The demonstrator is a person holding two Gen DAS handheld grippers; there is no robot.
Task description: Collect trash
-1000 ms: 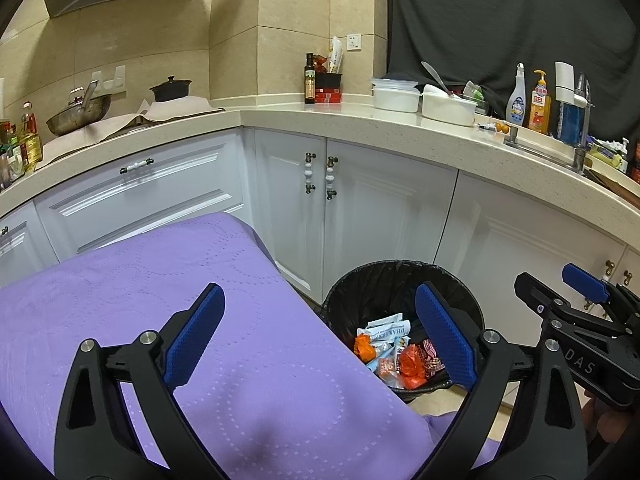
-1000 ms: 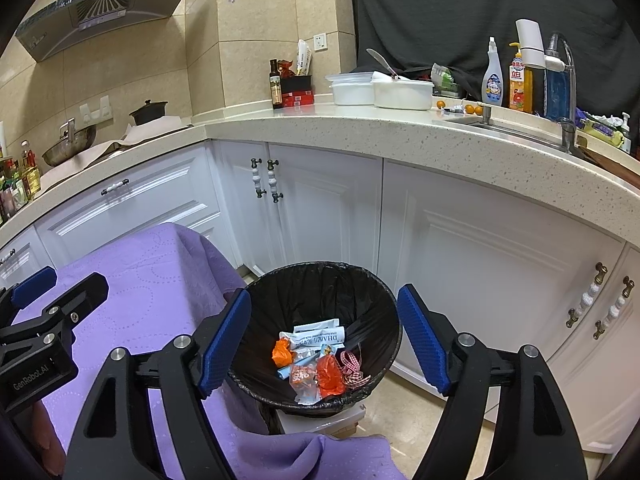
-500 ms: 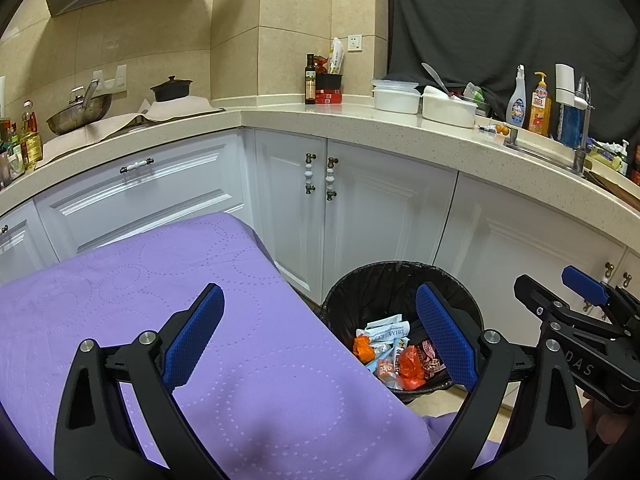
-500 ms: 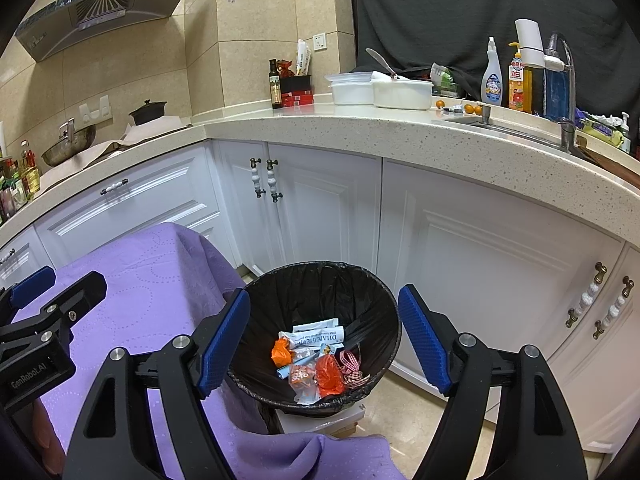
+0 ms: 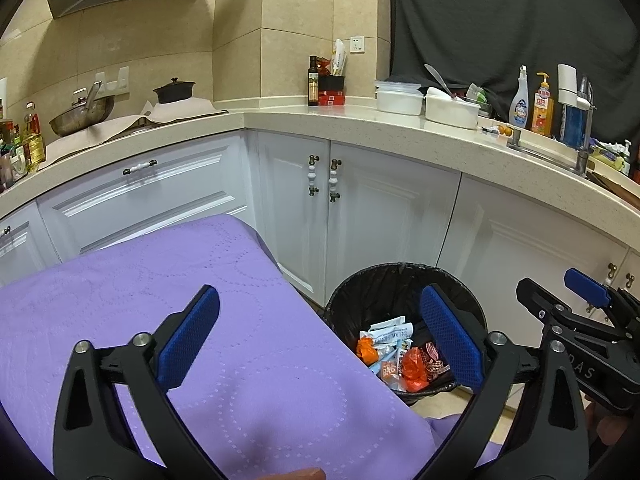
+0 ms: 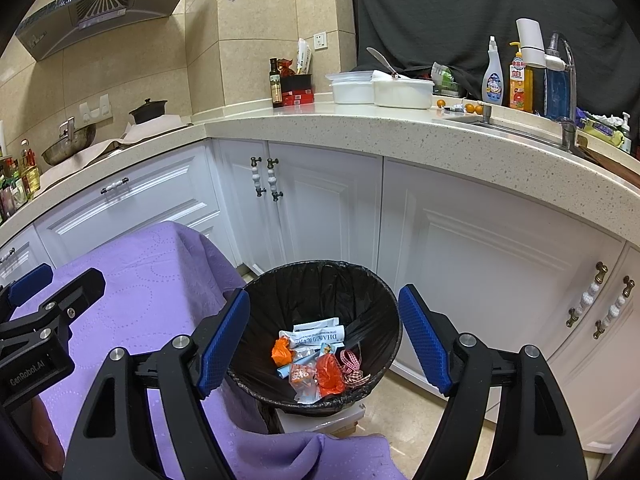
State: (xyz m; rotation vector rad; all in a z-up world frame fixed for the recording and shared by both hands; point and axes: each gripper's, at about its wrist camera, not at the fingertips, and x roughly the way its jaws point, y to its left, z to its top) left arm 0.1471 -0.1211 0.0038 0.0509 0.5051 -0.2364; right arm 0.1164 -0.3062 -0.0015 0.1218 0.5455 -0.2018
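A round bin with a black liner (image 6: 352, 280) (image 5: 384, 280) stands on the floor beside the purple-covered table (image 5: 160, 288) (image 6: 132, 280). Inside lie several wrappers (image 6: 316, 356) (image 5: 396, 356): orange, white and a checked ribbon. My right gripper (image 6: 324, 340) hangs open above the bin, with nothing between its blue pads. My left gripper (image 5: 320, 340) is open over the table's right edge, empty too. Each gripper shows at the side of the other's view: the right one (image 5: 576, 312), the left one (image 6: 44, 312).
White cabinets (image 6: 460, 248) and a speckled counter (image 6: 400, 132) curve behind the bin. On the counter stand white tubs (image 6: 400, 88), bottles (image 6: 492, 76), a tap (image 6: 568, 80), a wok (image 5: 80, 112) and a black pot (image 5: 174, 90). Beige floor (image 6: 400, 428) lies right of the bin.
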